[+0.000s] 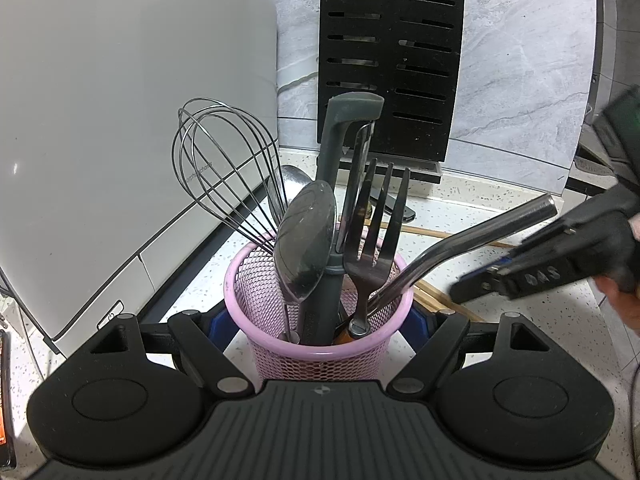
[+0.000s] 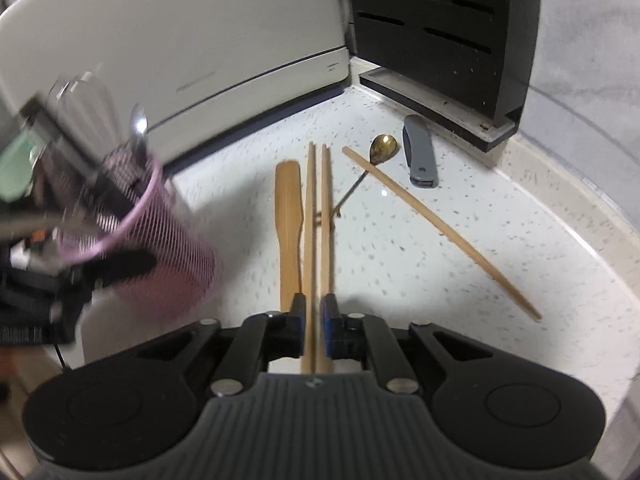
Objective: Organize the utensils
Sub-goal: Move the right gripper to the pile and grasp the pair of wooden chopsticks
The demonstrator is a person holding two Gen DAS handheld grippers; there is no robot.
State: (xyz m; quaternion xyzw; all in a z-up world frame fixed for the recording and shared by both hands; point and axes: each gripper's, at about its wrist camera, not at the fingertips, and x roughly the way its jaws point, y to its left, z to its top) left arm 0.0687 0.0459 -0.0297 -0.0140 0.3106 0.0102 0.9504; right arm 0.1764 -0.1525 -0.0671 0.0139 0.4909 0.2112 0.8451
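My left gripper (image 1: pixel 319 322) is shut on a pink mesh utensil cup (image 1: pixel 320 344). The cup holds a whisk (image 1: pixel 224 168), a large spoon (image 1: pixel 306 240), a fork (image 1: pixel 376 248), a grey-handled tool (image 1: pixel 340 152) and a steel handle (image 1: pixel 480 236). In the right wrist view the cup (image 2: pixel 160 256) is blurred at left. My right gripper (image 2: pixel 314 312) is shut on two wooden chopsticks (image 2: pixel 318 240) lying along the counter. A wooden spatula (image 2: pixel 288 220), a third chopstick (image 2: pixel 440 228), a small gold spoon (image 2: pixel 382 148) and a grey folded knife (image 2: pixel 418 152) lie on the counter. The right gripper (image 1: pixel 540 268) shows at right in the left wrist view.
A white appliance (image 1: pixel 120 140) stands at the left. A black slotted knife block (image 1: pixel 388 64) stands against the marble wall at the back, seen also in the right wrist view (image 2: pixel 440 32). The speckled white counter (image 2: pixel 480 260) curves around at right.
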